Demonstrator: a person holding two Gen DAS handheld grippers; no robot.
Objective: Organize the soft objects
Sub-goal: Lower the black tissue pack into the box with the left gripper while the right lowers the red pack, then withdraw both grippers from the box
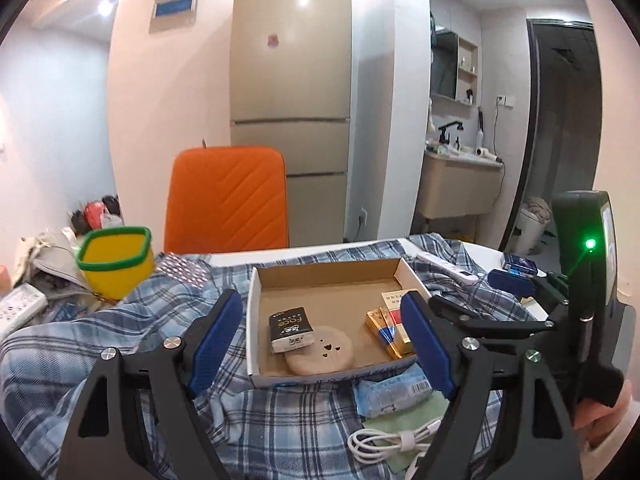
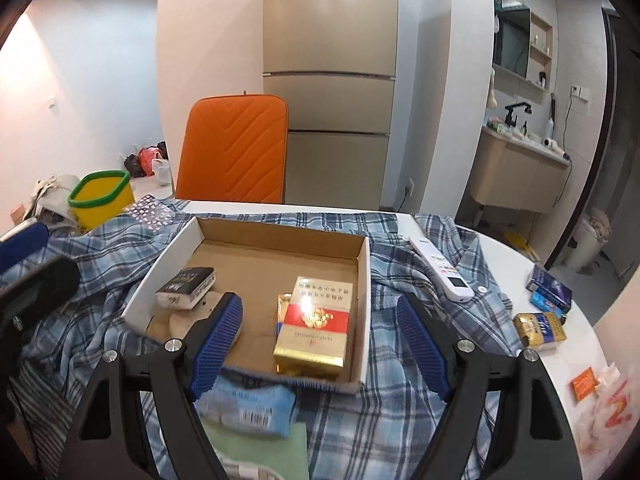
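Observation:
An open cardboard box (image 1: 328, 276) (image 2: 280, 248) rests on a blue plaid shirt (image 1: 120, 320) (image 2: 400, 420). Inside lie a black tissue pack (image 1: 290, 328) (image 2: 188, 284), a beige round pad (image 1: 320, 354) and red-and-gold cigarette boxes (image 1: 386, 328) (image 2: 316, 320). Just in front of the box are a blue tissue pack (image 1: 390, 392) (image 2: 248, 408) and a green cloth (image 1: 408, 416) (image 2: 260, 452). My left gripper (image 1: 320, 312) hovers open above the box's near edge, holding nothing. My right gripper (image 2: 320, 306) is open and empty over the box's right half.
A yellow bin with a green rim (image 1: 116, 264) (image 2: 102, 198) stands far left. An orange chair back (image 1: 228, 200) and a fridge are behind the table. A white remote (image 2: 440, 268), small packs (image 2: 540, 328) and a coiled white cable (image 1: 384, 440) lie around the box.

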